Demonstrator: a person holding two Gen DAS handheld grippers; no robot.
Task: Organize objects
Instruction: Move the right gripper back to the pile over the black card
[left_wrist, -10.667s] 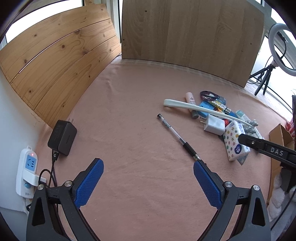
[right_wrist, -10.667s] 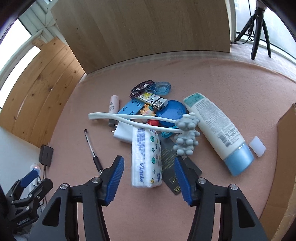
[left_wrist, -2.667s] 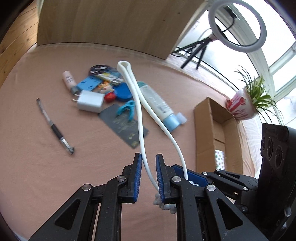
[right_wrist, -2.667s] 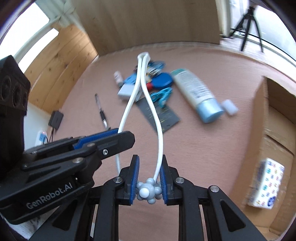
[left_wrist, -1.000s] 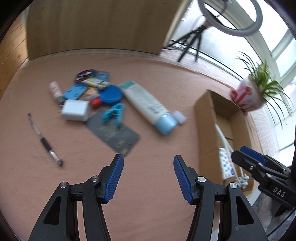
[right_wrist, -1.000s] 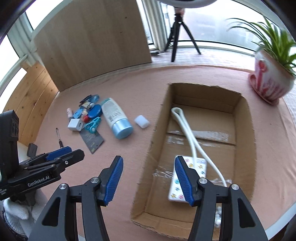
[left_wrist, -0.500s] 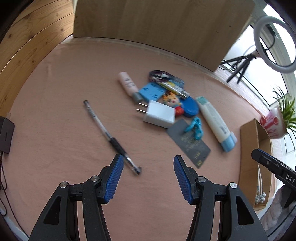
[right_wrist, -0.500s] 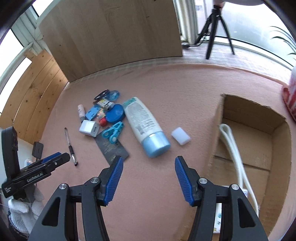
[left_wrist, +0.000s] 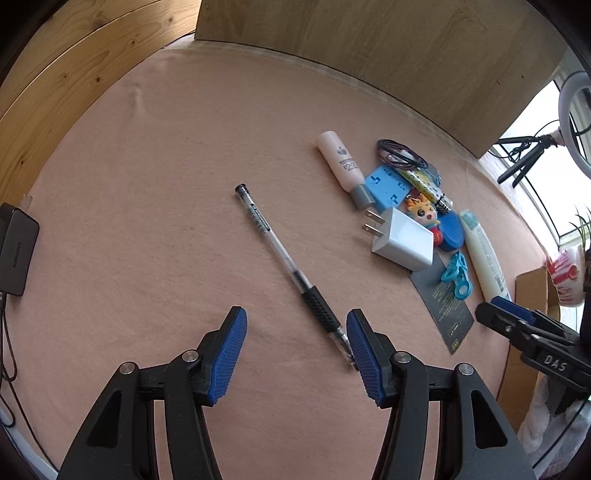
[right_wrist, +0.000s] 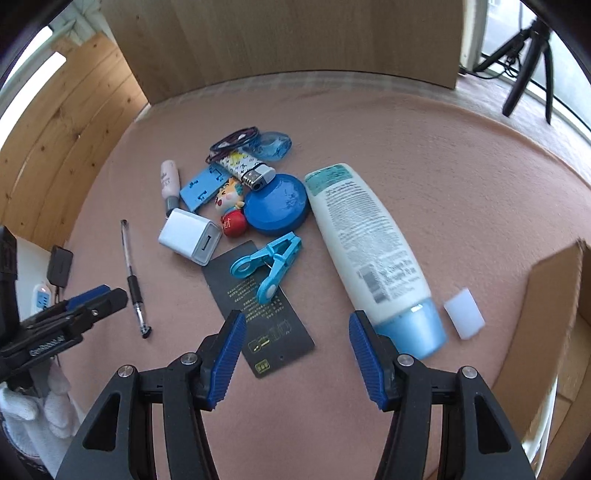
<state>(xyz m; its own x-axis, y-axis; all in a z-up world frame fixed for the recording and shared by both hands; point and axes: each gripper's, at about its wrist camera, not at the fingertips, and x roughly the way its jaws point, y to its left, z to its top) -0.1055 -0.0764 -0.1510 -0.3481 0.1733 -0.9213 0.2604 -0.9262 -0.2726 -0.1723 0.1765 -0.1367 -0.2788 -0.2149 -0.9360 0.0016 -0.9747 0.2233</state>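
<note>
Pink cloth bears a pen (left_wrist: 291, 268) tipped against the left gripper's (left_wrist: 295, 354) spread fingers.

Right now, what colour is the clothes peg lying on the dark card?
Light blue clothes peg, clearest in the right wrist view.

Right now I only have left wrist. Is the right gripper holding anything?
Observer: No. The right gripper is open, with nothing in it.
Operator: Anything hidden behind it near the tube?
Observer: A small white cap lies beside the blue end of the tube, on the side toward the cardboard box.
Operator: Which way does the charger port face?
Observer: The USB port of the white charger faces the right gripper.
</note>
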